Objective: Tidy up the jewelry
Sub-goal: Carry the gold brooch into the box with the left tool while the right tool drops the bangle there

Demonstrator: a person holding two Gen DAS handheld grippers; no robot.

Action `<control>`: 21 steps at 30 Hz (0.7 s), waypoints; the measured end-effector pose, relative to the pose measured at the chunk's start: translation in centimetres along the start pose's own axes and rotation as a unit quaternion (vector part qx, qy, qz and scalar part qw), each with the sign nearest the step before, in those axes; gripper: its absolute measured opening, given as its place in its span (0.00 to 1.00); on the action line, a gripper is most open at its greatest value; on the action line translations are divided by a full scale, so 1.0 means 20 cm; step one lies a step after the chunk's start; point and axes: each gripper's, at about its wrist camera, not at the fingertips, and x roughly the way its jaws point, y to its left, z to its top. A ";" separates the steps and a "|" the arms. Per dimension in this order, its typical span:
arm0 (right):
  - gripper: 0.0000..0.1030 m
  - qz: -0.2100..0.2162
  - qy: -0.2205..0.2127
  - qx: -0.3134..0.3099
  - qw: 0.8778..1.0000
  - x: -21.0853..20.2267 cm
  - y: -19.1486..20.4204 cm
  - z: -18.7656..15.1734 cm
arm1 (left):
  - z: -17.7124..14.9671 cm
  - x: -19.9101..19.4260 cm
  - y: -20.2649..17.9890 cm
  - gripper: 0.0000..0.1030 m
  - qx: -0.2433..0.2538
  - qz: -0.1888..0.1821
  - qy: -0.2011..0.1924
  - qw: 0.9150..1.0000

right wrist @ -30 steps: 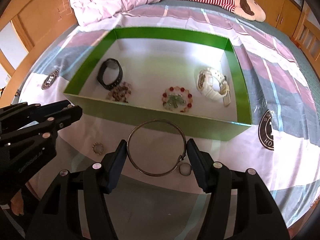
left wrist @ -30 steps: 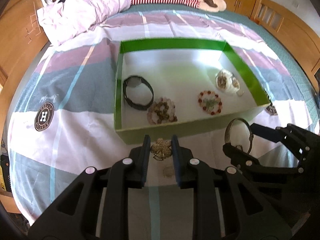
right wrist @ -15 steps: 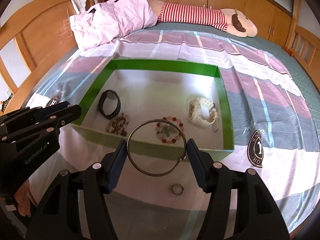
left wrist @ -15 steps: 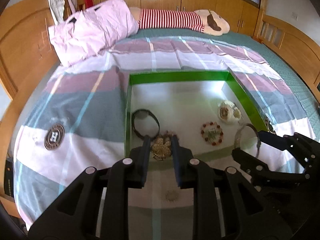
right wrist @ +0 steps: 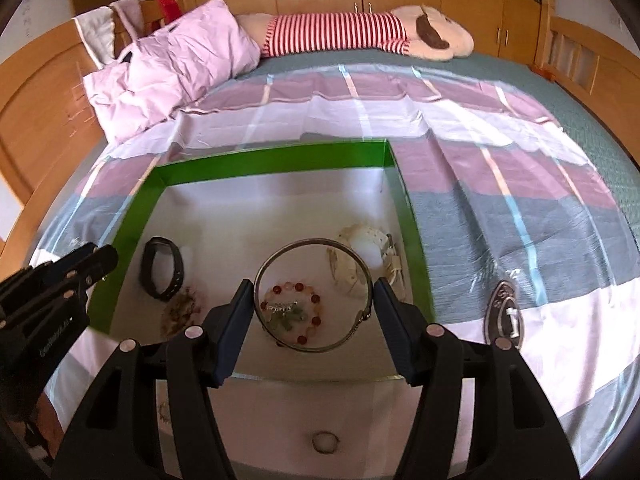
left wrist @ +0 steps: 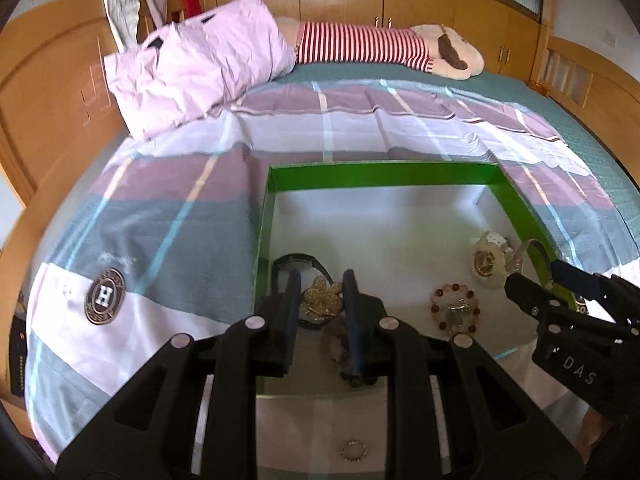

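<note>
A green-walled box (left wrist: 384,174) (right wrist: 276,160) with a white floor lies on the bed. My left gripper (left wrist: 322,300) is shut on a gold flower-shaped brooch (left wrist: 322,298), held over the box's near left part above a black watch (left wrist: 298,262) and a brownish bead bracelet (left wrist: 334,338). My right gripper (right wrist: 314,300) is shut on a thin metal bangle (right wrist: 314,246), held over a red-beaded bracelet (right wrist: 294,312). A white watch (right wrist: 370,258) (left wrist: 490,254) lies at the box's right. The black watch (right wrist: 162,268) lies at its left.
On the sheet before the box lie a small gold toothed ring (left wrist: 353,450) and a plain ring (right wrist: 325,442). A pink pillow (left wrist: 192,68) and a striped plush toy (right wrist: 360,34) lie at the bed's head. Wooden cabinets stand behind.
Both grippers moved forward from in front of the box to above its near part, carrying the brooch and the bangle. The views tilted up, showing more of the room.
</note>
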 end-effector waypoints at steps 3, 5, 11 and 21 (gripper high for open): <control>0.60 0.005 0.016 0.007 1.000 0.06 0.01 0.00 | -0.01 0.05 -0.01 0.21 0.003 0.001 0.008 1.000; 0.59 0.006 0.019 0.004 1.000 0.07 0.02 0.00 | -0.02 0.06 -0.02 0.21 0.009 0.004 0.006 1.000; 0.60 0.000 0.015 0.002 1.000 0.06 0.03 -0.01 | -0.02 0.09 -0.03 0.21 0.009 0.001 0.009 1.000; 0.60 -0.011 0.039 -0.005 0.999 0.11 0.03 -0.04 | -0.07 0.17 -0.07 0.23 0.027 0.012 0.036 0.999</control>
